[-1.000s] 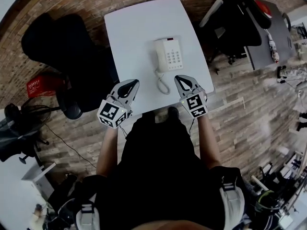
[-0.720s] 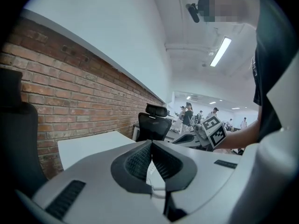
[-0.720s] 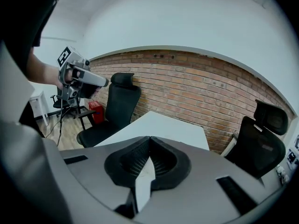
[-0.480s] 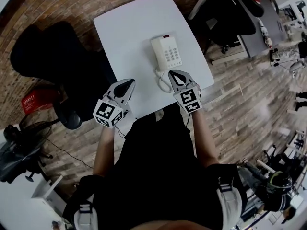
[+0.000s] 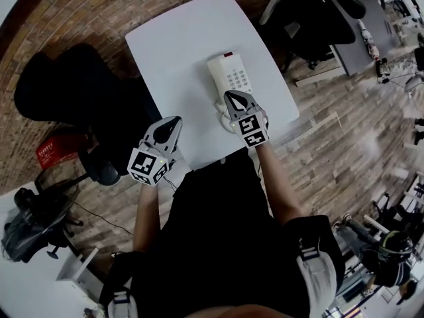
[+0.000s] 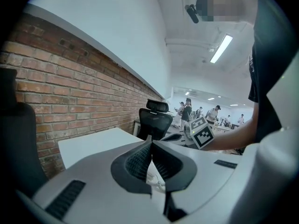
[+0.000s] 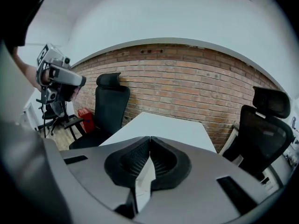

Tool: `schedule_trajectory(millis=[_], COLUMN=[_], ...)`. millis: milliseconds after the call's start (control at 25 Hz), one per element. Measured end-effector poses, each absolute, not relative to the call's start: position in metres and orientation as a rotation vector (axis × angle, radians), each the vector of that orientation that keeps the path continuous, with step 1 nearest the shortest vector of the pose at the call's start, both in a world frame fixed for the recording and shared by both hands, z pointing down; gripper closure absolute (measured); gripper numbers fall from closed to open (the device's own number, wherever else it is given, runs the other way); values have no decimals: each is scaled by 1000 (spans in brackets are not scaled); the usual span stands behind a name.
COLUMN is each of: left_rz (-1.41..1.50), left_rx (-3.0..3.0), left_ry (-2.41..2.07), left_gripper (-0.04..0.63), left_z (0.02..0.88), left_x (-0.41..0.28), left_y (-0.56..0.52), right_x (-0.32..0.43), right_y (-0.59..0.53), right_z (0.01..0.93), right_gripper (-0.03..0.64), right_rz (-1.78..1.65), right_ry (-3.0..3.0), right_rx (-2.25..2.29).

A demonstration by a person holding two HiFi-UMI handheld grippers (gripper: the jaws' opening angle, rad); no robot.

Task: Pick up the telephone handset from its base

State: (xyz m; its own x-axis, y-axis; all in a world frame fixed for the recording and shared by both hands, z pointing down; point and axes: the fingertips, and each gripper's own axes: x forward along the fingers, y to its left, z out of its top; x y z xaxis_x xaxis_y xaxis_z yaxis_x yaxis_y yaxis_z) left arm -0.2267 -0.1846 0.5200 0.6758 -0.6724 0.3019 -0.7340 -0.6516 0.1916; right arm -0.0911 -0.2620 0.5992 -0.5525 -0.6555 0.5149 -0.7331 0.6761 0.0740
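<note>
Handset just beyond jaws of right gripper

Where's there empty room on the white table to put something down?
The table's whole left half is bare, from the telephone across to the edge by the black chair. The far end by the brick wall is bare too. It's crowded only at the telephone's front, where the right gripper hovers.

Right tongs at telephone's near end (left tongs well aside).
</note>
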Motion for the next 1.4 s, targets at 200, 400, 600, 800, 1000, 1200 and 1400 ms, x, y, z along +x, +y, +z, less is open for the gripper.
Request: schedule_trajectory(millis=[200,400,600,800,1000,1200,1400], left_rz=[317,341,331,334,344,348,360], left_rx=[2582,2576,2574,2569,2549,2546,2550], left_ry=[-1128,-1128,-1132,-1145,-1148,-1140,-1128], left_gripper=[577,577,577,577,577,577,577], left_z=[522,522,523,522,528,531,533], left_x=[-228,-226,-224,-226,-227,-223,-219], left_y=[-193,-194,-197,-195,-192,-193,-194], right_x=[-96,-100,-104,-104,-98,-95,-94], right_y=[-286,-297,-310,-320,-326,-334,-343], right_z=[610,623,649,677,708,740,757], right_gripper=[607,575,526,467,417,404,381], right_rz=[249,229,269,343,412,473,481], right_ry=[-2387,-2367,-2342,-2296,-2224,-2143,-2082], right_rx=[1106,1097,1101,1107,1101,1132,1150])
